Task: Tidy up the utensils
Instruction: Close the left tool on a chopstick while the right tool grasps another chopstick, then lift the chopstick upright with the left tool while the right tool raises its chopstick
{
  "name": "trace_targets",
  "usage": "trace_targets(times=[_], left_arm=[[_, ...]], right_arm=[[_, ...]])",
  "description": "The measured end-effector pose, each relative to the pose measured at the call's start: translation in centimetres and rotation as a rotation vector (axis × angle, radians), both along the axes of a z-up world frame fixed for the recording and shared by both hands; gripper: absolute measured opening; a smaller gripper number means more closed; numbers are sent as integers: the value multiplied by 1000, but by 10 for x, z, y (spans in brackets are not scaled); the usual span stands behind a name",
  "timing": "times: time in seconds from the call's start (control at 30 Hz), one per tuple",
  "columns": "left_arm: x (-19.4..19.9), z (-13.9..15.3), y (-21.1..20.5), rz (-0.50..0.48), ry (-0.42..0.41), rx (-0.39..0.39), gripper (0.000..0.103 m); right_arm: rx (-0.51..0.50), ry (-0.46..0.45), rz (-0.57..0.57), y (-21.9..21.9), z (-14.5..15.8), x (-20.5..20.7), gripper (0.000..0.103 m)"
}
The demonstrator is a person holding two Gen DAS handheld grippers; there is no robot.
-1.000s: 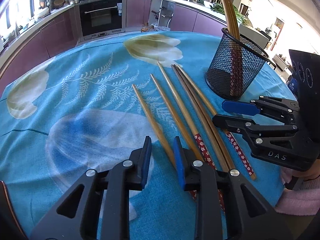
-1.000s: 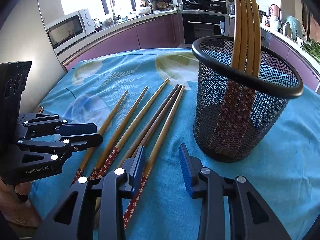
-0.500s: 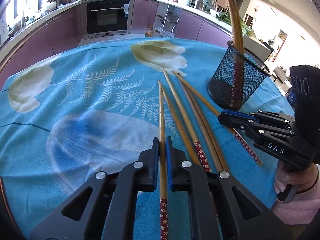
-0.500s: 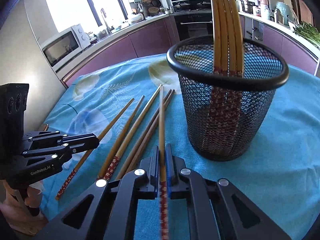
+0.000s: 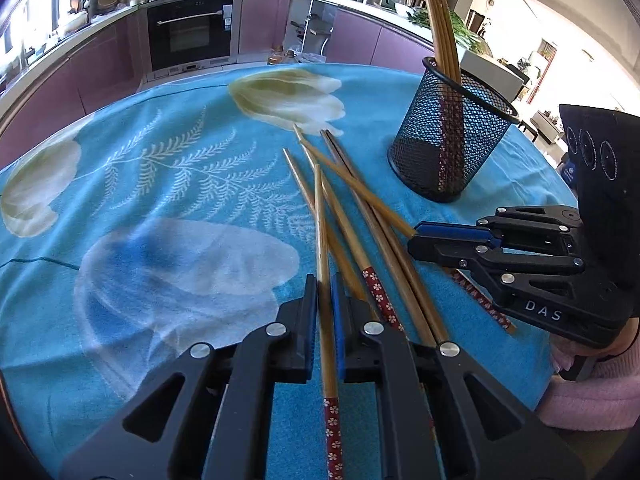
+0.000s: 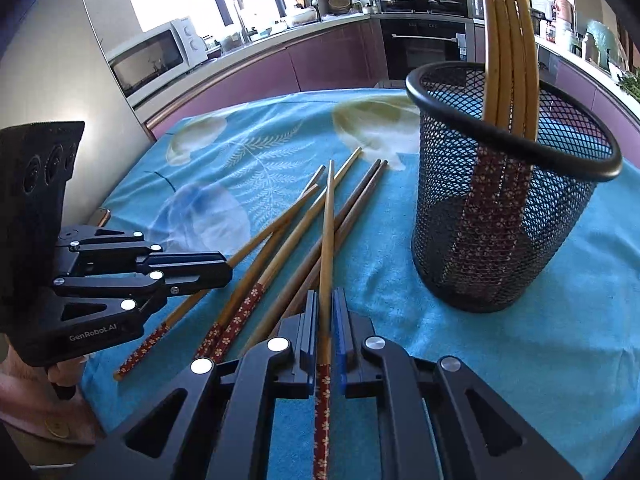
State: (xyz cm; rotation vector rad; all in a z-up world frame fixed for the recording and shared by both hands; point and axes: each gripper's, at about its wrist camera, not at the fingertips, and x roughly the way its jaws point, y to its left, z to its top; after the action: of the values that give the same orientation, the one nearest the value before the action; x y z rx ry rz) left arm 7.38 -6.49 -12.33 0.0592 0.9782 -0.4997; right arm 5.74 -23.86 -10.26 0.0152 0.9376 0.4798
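Observation:
My left gripper [image 5: 324, 292] is shut on a bamboo chopstick [image 5: 322, 232] with a red flowered end, its tip raised over the others. My right gripper [image 6: 324, 304] is likewise shut on a chopstick [image 6: 327, 232], which crosses above the loose ones. Each gripper also shows in the other's view, the right gripper [image 5: 414, 238] at the right and the left gripper [image 6: 228, 268] at the left. Several loose chopsticks [image 5: 360, 184] [image 6: 352, 204] lie fanned on the blue cloth. A black mesh cup [image 5: 448, 152] [image 6: 500, 220] stands upright to the right, holding several chopsticks [image 6: 508, 40].
The round table wears a blue flowered cloth [image 5: 160, 200]; its edge curves close on the left and far side. A pink sleeve [image 5: 592, 392] shows behind the right gripper. Kitchen counters, an oven [image 5: 192, 32] and a microwave [image 6: 148, 60] lie beyond.
Both grippers went from open to shut, each on one chopstick. The two held sticks have swung out of the row and now cross the others.

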Motion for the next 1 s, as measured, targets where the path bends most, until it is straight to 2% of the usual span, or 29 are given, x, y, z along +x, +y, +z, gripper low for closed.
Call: trace_targets(times=[0.3,0.5,0.87,1.0], left_arm=[[11,-4,-2,-14,13,3,10],[9,3,-1,-5,-1,-9,8],[-5,52,7,-27,-108,-69,8],[-11,70,11,-43,-139,-115,8]], right_arm=[[-9,-10,-1,2,-2,10,9],[13,-29,-4,-5,5,8,6],[81,-153,-1,-24,48,-10,6],[95,-194,-11,-29,62,-14,6]])
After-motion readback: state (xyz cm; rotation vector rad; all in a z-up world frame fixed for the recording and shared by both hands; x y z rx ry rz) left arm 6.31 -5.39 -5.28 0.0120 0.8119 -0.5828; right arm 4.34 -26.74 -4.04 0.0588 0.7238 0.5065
